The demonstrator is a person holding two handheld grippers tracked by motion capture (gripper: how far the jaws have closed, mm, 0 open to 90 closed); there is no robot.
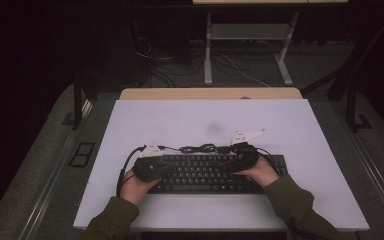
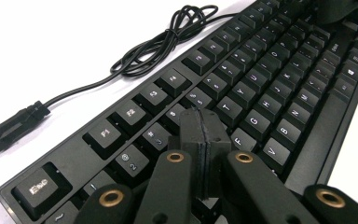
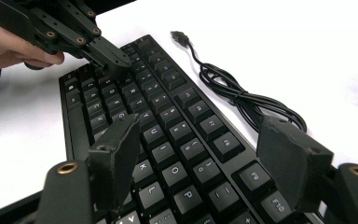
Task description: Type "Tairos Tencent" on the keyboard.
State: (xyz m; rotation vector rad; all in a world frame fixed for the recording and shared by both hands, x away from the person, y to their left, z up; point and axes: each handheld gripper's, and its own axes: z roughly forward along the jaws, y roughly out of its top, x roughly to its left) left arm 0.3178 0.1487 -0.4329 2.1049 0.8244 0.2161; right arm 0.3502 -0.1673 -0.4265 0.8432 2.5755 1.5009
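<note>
Olive-green sleeves cover both forearms. The left gripper (image 2: 203, 122) and right gripper (image 3: 200, 154) are matte black with brass-coloured pivot bushings; each seemingly carries a pale triangular top plate.

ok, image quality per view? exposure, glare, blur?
High view: dim, dark surround, keyboard legends unreadable. Left gripper view: white table blown out, far keys soft, closed left tongs sharp. Right gripper view: same glare, cable crisp.

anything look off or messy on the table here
Nothing damaged or spilled. The keyboard lies flat and square on the white table; its only untidy bit is its unplugged cable, loosely bundled behind it.
</note>
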